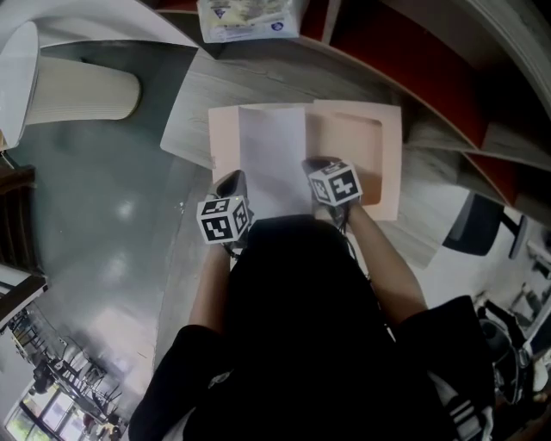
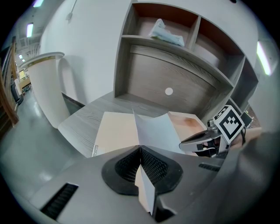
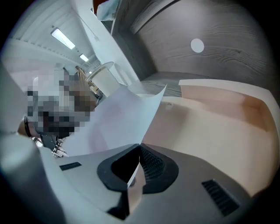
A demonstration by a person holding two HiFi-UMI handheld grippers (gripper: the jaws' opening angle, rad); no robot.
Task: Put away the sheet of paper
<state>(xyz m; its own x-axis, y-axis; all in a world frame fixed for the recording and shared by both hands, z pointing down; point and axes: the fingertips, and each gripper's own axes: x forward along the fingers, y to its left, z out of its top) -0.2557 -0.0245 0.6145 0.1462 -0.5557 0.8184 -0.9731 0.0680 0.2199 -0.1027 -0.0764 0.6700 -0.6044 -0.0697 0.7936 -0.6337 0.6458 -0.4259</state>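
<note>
A white sheet of paper [image 1: 272, 159] is held up over an open pale pink folder [image 1: 379, 146] that lies flat on the grey wooden desk [image 1: 200, 96]. My left gripper [image 1: 233, 181] is shut on the sheet's near left edge, and my right gripper [image 1: 319, 165] is shut on its near right edge. In the left gripper view the paper [image 2: 153, 129] rises from the closed jaws of the left gripper [image 2: 140, 149], with the folder [image 2: 114, 131] behind it. In the right gripper view the sheet [image 3: 118, 117] bends away to the left from the right gripper [image 3: 139, 147], above the folder [image 3: 214, 127].
A plastic packet [image 1: 248, 17] lies on the shelf behind the desk, also in the left gripper view as a packet [image 2: 165, 33]. A white round pillar [image 1: 86, 88] stands at the left. A dark chair [image 1: 480, 224] is at the right. Curved shelving [image 2: 183, 70] backs the desk.
</note>
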